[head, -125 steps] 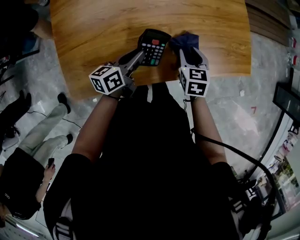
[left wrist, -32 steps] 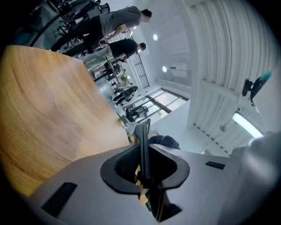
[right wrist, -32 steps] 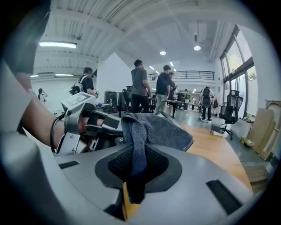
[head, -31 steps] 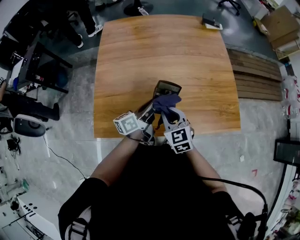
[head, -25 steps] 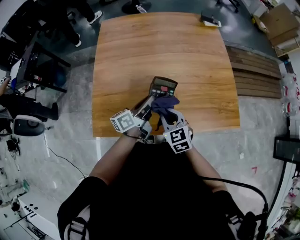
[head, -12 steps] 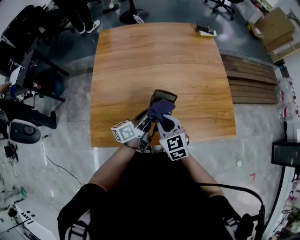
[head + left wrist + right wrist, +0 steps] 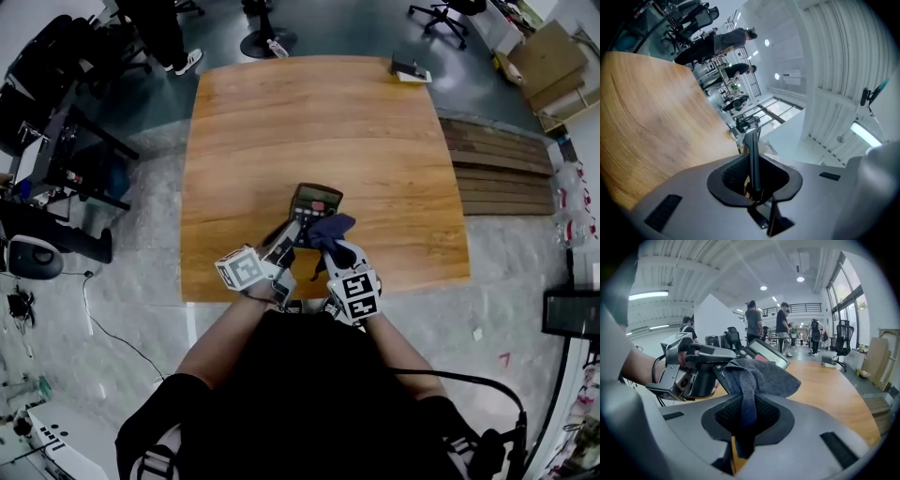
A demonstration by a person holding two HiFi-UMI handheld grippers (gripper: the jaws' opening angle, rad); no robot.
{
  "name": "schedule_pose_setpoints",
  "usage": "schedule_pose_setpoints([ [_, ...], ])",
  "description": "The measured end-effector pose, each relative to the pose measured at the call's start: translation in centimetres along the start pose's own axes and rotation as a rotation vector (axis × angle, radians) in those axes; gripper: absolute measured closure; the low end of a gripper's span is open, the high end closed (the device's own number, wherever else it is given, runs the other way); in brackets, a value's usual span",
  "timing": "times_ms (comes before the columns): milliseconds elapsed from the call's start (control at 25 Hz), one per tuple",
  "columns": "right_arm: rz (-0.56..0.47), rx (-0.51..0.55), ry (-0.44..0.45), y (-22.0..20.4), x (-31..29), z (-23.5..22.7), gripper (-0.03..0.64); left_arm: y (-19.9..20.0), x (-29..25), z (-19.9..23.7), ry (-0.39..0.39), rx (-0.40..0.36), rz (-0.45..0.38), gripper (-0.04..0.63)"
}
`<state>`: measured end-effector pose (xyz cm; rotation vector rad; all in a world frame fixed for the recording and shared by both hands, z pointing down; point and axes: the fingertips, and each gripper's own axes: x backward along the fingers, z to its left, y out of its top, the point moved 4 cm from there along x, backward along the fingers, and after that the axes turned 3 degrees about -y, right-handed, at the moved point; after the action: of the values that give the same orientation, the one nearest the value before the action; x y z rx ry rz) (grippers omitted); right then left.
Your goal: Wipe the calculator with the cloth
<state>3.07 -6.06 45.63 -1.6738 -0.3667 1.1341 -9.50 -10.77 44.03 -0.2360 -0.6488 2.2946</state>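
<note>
Big wooden table (image 7: pixel 319 122) is taking up most of the head view. The left gripper (image 7: pixel 753 173) is clamping its jaws on the near end of the calculator (image 7: pixel 314 202), holding it over the table's near half. The right gripper (image 7: pixel 745 420) is pinching a dark blue cloth (image 7: pixel 757 376), jaws nearly together on it. The cloth is bunching up right at the calculator's near right corner.

Right gripper (image 7: pixel 740 427) clamps cloth (image 7: pixel 757 378), draped on calculator (image 7: pixel 764 352).
</note>
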Motion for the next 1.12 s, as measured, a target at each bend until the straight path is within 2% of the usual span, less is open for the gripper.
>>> schedule_pose_setpoints([
  [160,0.014,-0.147,-0.057,-2.0,0.3,-3.9,0.563,1.2,0.3,-0.4,-0.028,0.049,-0.040,0.523],
  [280,-0.059,-0.268,-0.025,-2.8,0.9,-6.8,0.563,1.1,0.3,-1.2,-0.084,0.136,-0.058,0.523],
  [440,-0.175,-0.211,0.033,-1.0,1.6,-8.5,0.563,-0.7,-0.1,-2.6,-0.150,0.252,-0.030,0.523],
  [640,-0.315,-0.188,0.109,1.5,2.0,-9.3,0.563,-2.2,0.0,-2.7,-0.180,0.365,-0.041,0.523],
  [880,-0.358,-0.170,0.285,0.7,2.4,-6.2,0.563,-1.0,0.5,-2.6,-0.187,0.372,-0.078,0.523],
  [1120,-0.339,-0.107,0.494,-0.1,2.7,-1.5,0.563,0.2,0.2,-3.1,-0.216,0.390,-0.112,0.523],
])
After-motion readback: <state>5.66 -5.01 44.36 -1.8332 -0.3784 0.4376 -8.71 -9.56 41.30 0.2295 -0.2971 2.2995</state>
